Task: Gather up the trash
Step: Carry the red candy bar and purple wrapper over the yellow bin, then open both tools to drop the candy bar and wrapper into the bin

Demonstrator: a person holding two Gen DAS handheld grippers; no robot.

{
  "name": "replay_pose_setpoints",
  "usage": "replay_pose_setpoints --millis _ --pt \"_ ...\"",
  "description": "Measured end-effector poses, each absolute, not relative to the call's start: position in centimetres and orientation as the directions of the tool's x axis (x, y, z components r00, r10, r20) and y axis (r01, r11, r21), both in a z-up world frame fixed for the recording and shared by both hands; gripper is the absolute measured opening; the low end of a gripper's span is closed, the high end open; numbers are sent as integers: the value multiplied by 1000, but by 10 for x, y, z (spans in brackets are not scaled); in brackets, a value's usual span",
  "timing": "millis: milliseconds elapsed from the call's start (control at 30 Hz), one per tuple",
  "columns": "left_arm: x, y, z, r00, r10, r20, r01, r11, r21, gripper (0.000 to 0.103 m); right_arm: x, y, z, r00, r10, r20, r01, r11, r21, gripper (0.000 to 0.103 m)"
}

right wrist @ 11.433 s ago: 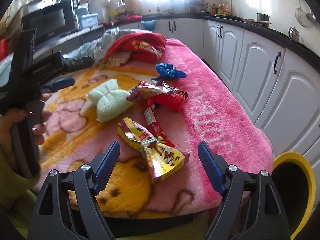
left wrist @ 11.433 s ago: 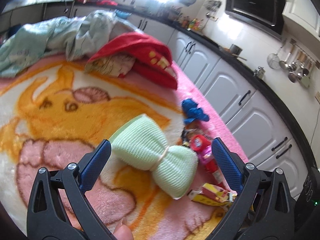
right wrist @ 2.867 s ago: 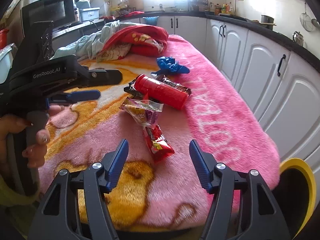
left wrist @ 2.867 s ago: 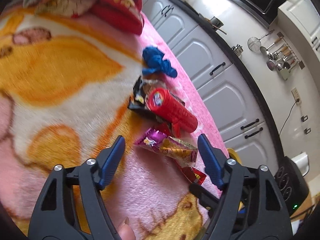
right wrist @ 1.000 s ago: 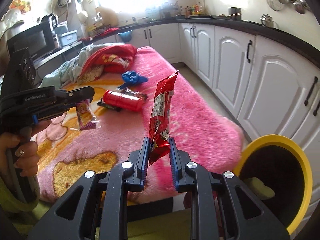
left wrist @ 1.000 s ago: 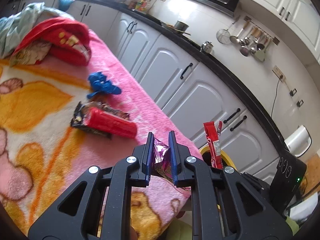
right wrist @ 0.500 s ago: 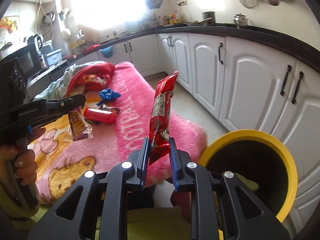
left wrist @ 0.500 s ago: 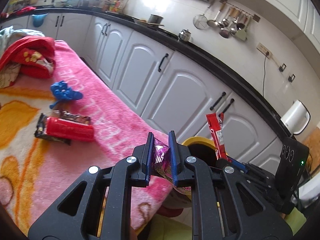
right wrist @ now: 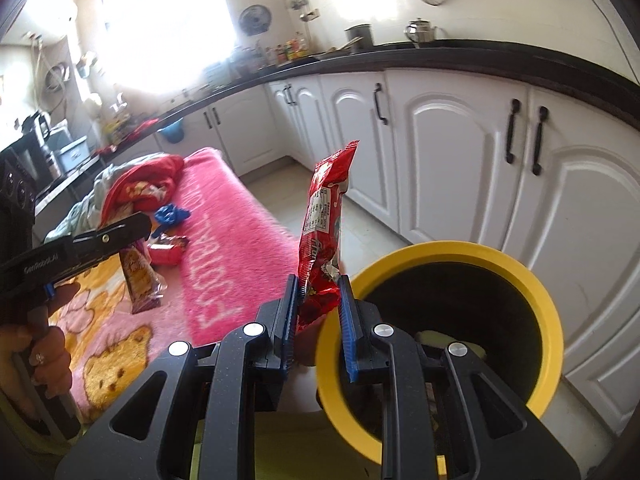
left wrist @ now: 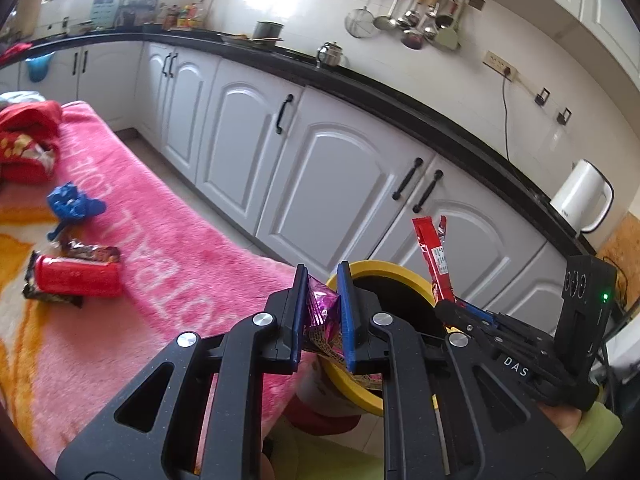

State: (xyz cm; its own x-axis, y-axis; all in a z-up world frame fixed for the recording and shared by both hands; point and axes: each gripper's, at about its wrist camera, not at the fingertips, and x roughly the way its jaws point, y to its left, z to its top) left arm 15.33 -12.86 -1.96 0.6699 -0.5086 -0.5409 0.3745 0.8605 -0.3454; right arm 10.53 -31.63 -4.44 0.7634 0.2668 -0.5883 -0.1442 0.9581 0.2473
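Observation:
My left gripper (left wrist: pixel 323 280) is shut on a purple snack wrapper (left wrist: pixel 320 312) and holds it at the near rim of the yellow bin (left wrist: pixel 384 270). My right gripper (right wrist: pixel 319 280) is shut on a long red wrapper (right wrist: pixel 326 224), upright, just left of the bin's yellow rim (right wrist: pixel 536 280). The red wrapper also shows in the left wrist view (left wrist: pixel 434 256), above the bin. The left gripper and its purple wrapper (right wrist: pixel 140 276) show at the left of the right wrist view. A red can-shaped wrapper (left wrist: pixel 76 280), a dark wrapper (left wrist: pixel 94 252) and a blue crumpled piece (left wrist: pixel 70 204) lie on the pink blanket (left wrist: pixel 180 264).
White cabinet doors (left wrist: pixel 332 184) under a black counter run close behind the bin. A red cloth pile (left wrist: pixel 24 144) sits at the blanket's far end. A white kettle (left wrist: pixel 580 196) stands on the counter at right. Something pale lies inside the bin (right wrist: pixel 432 338).
Both grippers have swung right from the blanket toward the yellow bin, each still holding its wrapper. The bin now sits larger and closer in both views.

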Motion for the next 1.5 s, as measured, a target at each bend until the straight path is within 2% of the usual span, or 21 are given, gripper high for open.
replay_pose_setpoints --millis 1067,1500 --pt "158 -221 -36 590 -561 -580 511 816 -270 10 83 -397 -72 762 171 -625 67 939 338 19" --pt "166 -244 -56 533 -579 -617 521 799 -300 11 78 -414 -92 733 173 -657 121 919 376 19"
